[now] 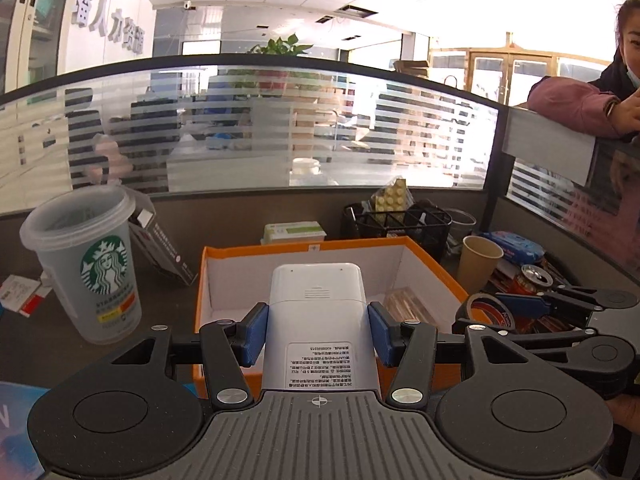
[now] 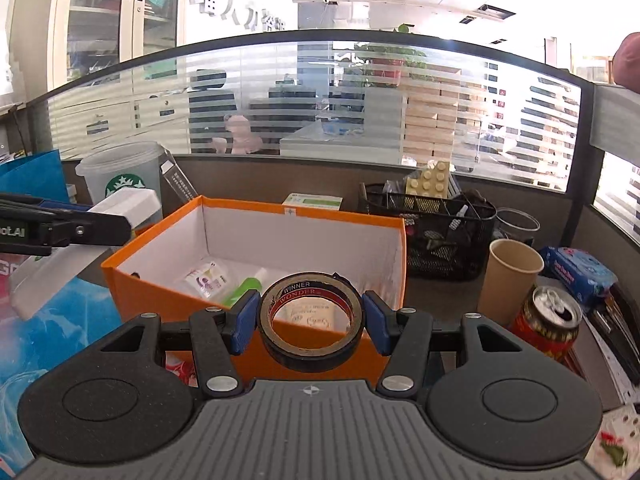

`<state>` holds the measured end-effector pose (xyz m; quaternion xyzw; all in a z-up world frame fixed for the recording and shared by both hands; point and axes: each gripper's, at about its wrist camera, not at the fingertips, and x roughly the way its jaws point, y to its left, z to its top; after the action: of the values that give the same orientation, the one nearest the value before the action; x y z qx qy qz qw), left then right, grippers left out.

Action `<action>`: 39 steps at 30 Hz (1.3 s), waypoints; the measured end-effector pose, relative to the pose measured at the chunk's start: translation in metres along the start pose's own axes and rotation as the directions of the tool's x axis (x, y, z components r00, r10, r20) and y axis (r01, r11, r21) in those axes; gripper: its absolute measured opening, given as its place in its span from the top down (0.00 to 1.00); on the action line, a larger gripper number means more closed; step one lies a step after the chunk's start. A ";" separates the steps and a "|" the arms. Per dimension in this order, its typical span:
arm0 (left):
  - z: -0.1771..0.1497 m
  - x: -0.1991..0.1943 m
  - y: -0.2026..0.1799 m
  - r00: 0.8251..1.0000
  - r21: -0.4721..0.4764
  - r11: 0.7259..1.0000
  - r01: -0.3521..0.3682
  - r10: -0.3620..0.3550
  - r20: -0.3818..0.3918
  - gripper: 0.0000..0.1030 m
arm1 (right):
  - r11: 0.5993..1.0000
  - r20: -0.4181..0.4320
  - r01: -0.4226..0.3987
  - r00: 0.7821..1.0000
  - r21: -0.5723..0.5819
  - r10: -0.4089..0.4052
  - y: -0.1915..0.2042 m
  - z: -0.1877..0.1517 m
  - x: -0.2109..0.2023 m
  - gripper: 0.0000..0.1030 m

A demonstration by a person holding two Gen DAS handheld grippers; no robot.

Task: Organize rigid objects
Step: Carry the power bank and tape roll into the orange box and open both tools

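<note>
An open orange box point(image 1: 304, 247) with a white inside stands in the middle of the desk; it also shows in the right wrist view point(image 2: 168, 300). My left gripper point(image 1: 318, 330) is shut on a white device point(image 1: 318, 304) with a label, held over the box's near edge. In the right wrist view this gripper point(image 2: 120, 224) and the device point(image 2: 128, 204) sit left of the box. My right gripper point(image 2: 310, 318) is shut on a black tape roll point(image 2: 312, 320), held at the box's near wall. The roll shows in the left wrist view point(image 1: 482, 306) at right. Small packets point(image 2: 206, 278) lie in the box.
A Starbucks cup point(image 1: 86, 264) stands left of the box. A paper cup point(image 2: 510, 276), a red can point(image 2: 550, 326), a blue wipes pack point(image 2: 578, 274) and a black mesh organizer point(image 2: 432, 220) sit to the right. A glass partition runs behind. A person point(image 1: 600, 92) leans on it.
</note>
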<state>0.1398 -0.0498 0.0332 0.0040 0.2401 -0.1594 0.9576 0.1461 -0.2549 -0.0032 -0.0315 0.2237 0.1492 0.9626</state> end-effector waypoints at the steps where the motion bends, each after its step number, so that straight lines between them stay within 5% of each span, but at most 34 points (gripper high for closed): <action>1: 0.003 0.003 -0.001 1.000 0.003 1.000 -0.002 0.002 -0.003 0.51 | 1.000 -0.002 -0.002 1.000 -0.001 0.002 -0.001 0.002 0.003 0.49; 25: 0.032 0.095 0.003 0.993 0.012 0.997 -0.083 0.083 -0.081 0.50 | 1.000 -0.078 -0.008 0.997 0.000 0.008 -0.022 0.046 0.069 0.49; 39: 0.022 0.145 0.008 0.977 -0.009 0.997 -0.079 0.076 -0.197 0.50 | 0.998 -0.244 -0.020 0.970 -0.058 0.006 -0.021 0.034 0.130 0.49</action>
<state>0.2733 -0.0880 -0.0149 0.0212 0.3345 -0.1190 0.9346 0.2782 -0.2347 -0.0302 -0.0769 0.3357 0.1573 0.9256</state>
